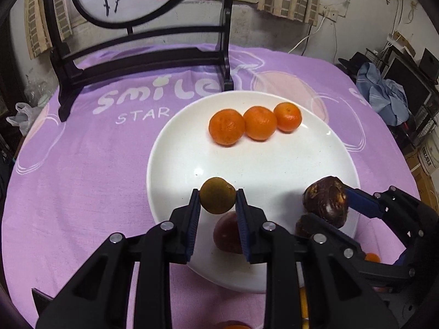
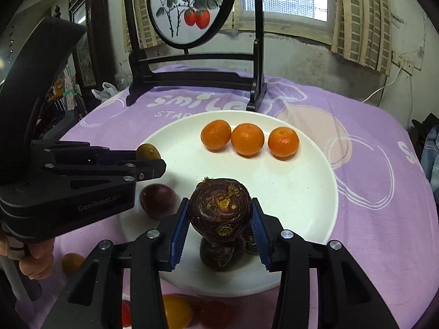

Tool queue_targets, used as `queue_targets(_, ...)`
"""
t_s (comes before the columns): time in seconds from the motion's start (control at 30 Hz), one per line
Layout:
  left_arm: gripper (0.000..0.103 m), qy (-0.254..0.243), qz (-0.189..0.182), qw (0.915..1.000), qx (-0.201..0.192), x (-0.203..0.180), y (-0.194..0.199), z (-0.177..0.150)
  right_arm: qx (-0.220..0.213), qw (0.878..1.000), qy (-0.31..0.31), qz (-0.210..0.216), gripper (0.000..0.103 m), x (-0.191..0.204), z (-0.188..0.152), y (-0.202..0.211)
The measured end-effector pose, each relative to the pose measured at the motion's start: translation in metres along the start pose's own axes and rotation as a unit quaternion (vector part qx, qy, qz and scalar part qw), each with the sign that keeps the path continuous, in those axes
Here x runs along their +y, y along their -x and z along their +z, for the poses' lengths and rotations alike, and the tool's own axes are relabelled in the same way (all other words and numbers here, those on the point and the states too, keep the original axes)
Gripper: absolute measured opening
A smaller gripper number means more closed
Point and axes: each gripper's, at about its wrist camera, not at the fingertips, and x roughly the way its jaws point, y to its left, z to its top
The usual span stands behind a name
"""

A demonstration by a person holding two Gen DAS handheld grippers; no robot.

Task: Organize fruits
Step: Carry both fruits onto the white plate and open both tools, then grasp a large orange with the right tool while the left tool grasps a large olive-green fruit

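A white plate (image 1: 274, 164) (image 2: 301, 181) lies on the purple cloth. Three tangerines (image 1: 259, 122) (image 2: 247, 139) sit in a row at its far side. My left gripper (image 1: 217, 201) (image 2: 153, 161) is shut on a small olive-brown round fruit (image 1: 217, 195) (image 2: 148, 151), held above the plate's near-left part. A dark purple fruit (image 1: 226, 233) (image 2: 157, 201) lies on the plate below it. My right gripper (image 2: 220, 220) (image 1: 337, 200) is shut on a dark brown water chestnut (image 2: 219, 209) (image 1: 326, 201) above the plate's near edge. Another dark chestnut (image 2: 222, 255) lies under it.
A black wooden stand (image 1: 142, 60) (image 2: 192, 76) with a round painted screen stands at the back of the table. More orange and red fruits (image 2: 175, 311) lie on the cloth in front of the plate, and one orange fruit (image 2: 72, 263) at its left. Clutter lines the room's right side.
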Motion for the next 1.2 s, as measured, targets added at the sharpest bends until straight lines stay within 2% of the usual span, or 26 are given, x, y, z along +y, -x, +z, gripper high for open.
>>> queue_targets(0.03, 0.061, 0.002, 0.006, 1.0, 0.0, 0.001, -0.002, -0.001, -0.006, 1.0, -0.001, 0.004, 0.063, -0.001, -0.001, 0.0)
queue_targets(0.1, 0.082, 0.011, 0.018, 0.9997, -0.012, 0.002, 0.001, -0.003, -0.022, 1.0, -0.006, 0.0, 0.068, -0.004, -0.002, 0.005)
queue_targets(0.23, 0.083, 0.013, 0.001, 0.9998, -0.011, 0.003, 0.011, -0.009, -0.02, 1.0, -0.013, 0.004, 0.068, -0.008, -0.007, 0.013)
queue_targets(0.3, 0.087, 0.016, -0.002, 0.9997, -0.019, 0.002, 0.021, -0.019, -0.026, 1.0, -0.013, 0.005, 0.07, -0.009, -0.011, 0.024)
queue_targets(0.33, 0.088, 0.018, -0.004, 0.9996, -0.024, 0.003, 0.026, -0.025, -0.03, 0.999, -0.013, 0.005, 0.078, -0.01, -0.013, 0.028)
queue_targets(0.4, 0.089, 0.02, -0.002, 0.9993, -0.031, 0.003, 0.035, -0.037, -0.049, 0.999, -0.019, -0.001, 0.088, -0.016, -0.019, 0.046)
queue_targets(0.43, 0.089, 0.019, 0.0, 0.9993, -0.032, 0.004, 0.04, -0.045, -0.054, 0.998, -0.023, -0.005, 0.089, -0.019, -0.022, 0.052)
queue_targets(0.53, 0.089, 0.018, 0.007, 0.9994, -0.028, 0.005, 0.049, -0.06, -0.055, 0.998, -0.036, -0.009, 0.09, -0.03, -0.033, 0.067)
queue_targets(0.73, 0.089, 0.013, 0.018, 0.9991, -0.037, 0.007, 0.072, -0.084, -0.018, 0.998, -0.04, -0.046, 0.09, -0.046, -0.063, 0.079)
queue_targets(0.9, 0.092, 0.019, 0.012, 0.999, -0.039, 0.009, 0.086, -0.106, 0.016, 0.997, -0.062, -0.051, 0.09, -0.051, -0.088, 0.08)
queue_targets(1.1, 0.092, 0.016, 0.009, 0.9994, -0.028, 0.011, 0.092, -0.131, 0.05, 0.994, -0.056, -0.073, 0.09, -0.044, -0.105, 0.067)
queue_targets(1.17, 0.093, 0.018, 0.01, 0.9995, -0.022, 0.014, 0.093, -0.138, 0.058, 0.994, -0.059, -0.072, 0.088, -0.042, -0.108, 0.062)
queue_targets(1.2, 0.093, 0.019, 0.009, 0.9996, -0.02, 0.015, 0.092, -0.141, 0.061, 0.994, -0.06, -0.074, 0.08, -0.041, -0.109, 0.059)
